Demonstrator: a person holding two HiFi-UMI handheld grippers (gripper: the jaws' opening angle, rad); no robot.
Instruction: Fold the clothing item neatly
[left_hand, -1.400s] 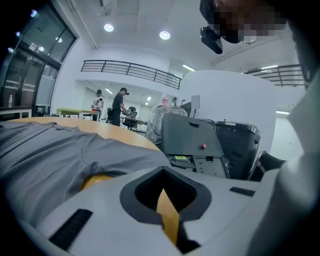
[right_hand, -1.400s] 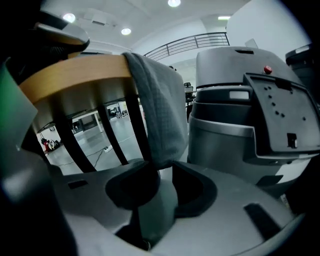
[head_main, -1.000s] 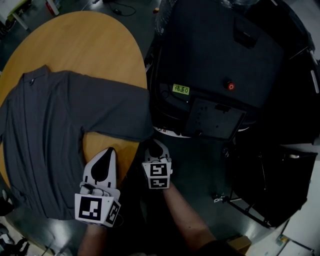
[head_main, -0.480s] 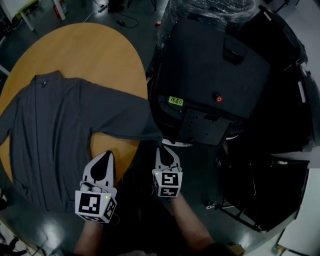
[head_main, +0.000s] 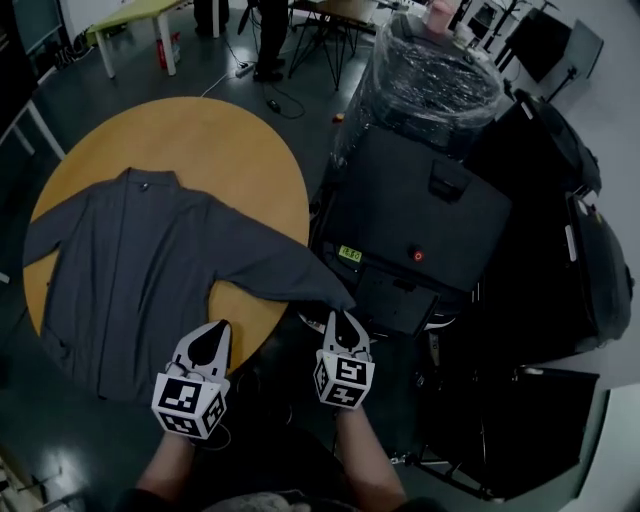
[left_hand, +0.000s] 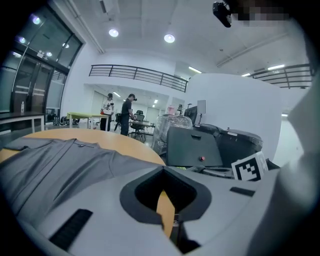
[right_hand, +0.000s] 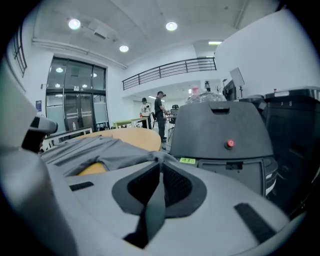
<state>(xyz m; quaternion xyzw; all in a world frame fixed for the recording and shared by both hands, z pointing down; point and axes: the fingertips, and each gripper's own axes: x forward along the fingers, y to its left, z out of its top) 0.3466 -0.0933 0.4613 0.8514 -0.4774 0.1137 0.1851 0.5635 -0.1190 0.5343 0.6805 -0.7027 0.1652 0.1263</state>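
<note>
A dark grey long-sleeved shirt (head_main: 140, 270) lies flat, collar away from me, on the round wooden table (head_main: 220, 140). One sleeve (head_main: 285, 275) stretches rightward past the table's edge. My right gripper (head_main: 343, 318) is shut on that sleeve's cuff. In the right gripper view a strip of grey fabric (right_hand: 155, 202) runs between the jaws of the right gripper (right_hand: 161, 165). My left gripper (head_main: 217, 327) hovers at the table's near edge, beside the shirt's hem. It is shut and holds nothing. In the left gripper view only the tabletop shows through the slit of the left gripper (left_hand: 164, 172).
A large black machine (head_main: 430, 200) with a red button (head_main: 418, 256) stands close to the table's right. A plastic-wrapped drum (head_main: 435, 70) sits behind it. More black cases (head_main: 590, 270) crowd the right side. Two people (left_hand: 120, 112) stand far off by a green table (head_main: 130, 12).
My right gripper has moved right and forward and closed on the cuff, and the sleeve now stretches past the table edge. The view has tilted up. The left gripper has hardly moved.
</note>
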